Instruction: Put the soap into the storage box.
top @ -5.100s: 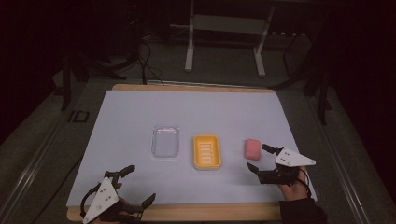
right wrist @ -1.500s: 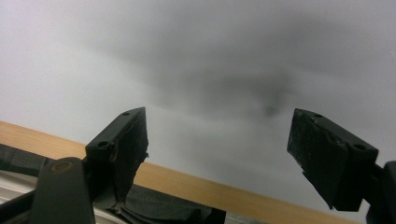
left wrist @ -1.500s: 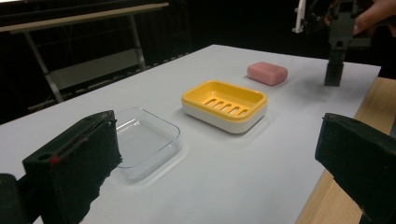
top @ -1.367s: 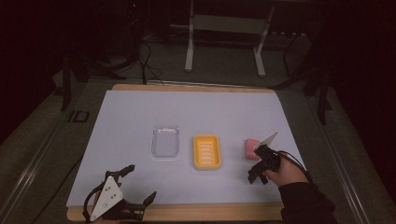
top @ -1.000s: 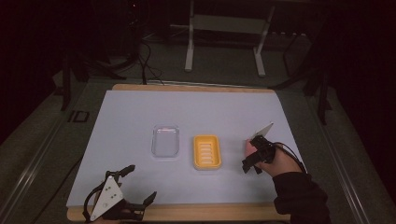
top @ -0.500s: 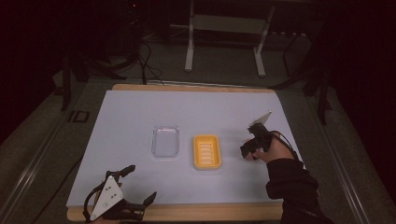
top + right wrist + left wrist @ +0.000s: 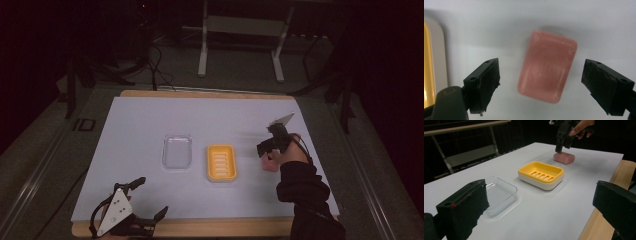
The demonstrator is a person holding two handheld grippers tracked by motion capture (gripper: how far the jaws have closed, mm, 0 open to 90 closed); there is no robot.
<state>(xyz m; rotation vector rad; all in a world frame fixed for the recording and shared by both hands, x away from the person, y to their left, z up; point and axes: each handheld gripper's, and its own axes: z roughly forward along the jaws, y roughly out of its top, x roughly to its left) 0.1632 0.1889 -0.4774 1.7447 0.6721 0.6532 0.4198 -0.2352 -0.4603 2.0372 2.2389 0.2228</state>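
Pink soap bar (image 7: 547, 76) lies flat on the white table cover (image 7: 150, 125), just right of the yellow soap dish (image 7: 221, 162) and apart from it. Right gripper (image 7: 541, 87) hangs directly above the bar, pointing down; its jaws have just been closing a little but stand wide on either side of the bar, pads clear of it, nothing clamped. In the left gripper view the right gripper's tip sits just over the bar's far end, a hand (image 7: 581, 126) behind it. Clear plastic tray (image 7: 177, 151) sits left of the dish, a small gap between them. Left gripper (image 7: 137, 210) rests at the near edge of the table, jaws spread apart, empty, well away from the soap.
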